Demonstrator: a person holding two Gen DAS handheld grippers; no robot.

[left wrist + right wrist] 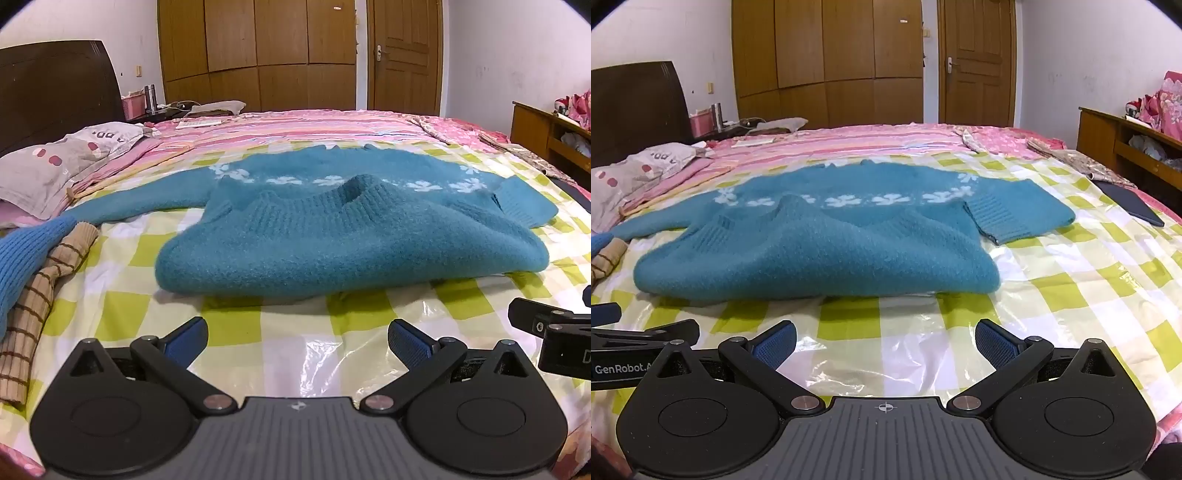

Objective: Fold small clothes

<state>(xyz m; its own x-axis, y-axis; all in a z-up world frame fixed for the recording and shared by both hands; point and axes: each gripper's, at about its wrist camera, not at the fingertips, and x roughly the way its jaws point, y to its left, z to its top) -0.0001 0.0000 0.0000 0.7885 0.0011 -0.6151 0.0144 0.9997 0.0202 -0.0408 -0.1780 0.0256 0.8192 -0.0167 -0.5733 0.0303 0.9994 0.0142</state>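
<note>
A teal knit sweater with white flowers lies on the checked plastic sheet on the bed. Its near part is folded back over itself, ribbed neckline on top. One sleeve stretches out to the left, the other is folded in at the right. It also shows in the right wrist view. My left gripper is open and empty, a short way in front of the sweater's near edge. My right gripper is open and empty too, likewise just short of the near edge.
A blue knit and a tan striped garment lie at the left. Pillows and a dark headboard are further left. A dark flat object lies at the bed's right edge. A wooden shelf stands at the right.
</note>
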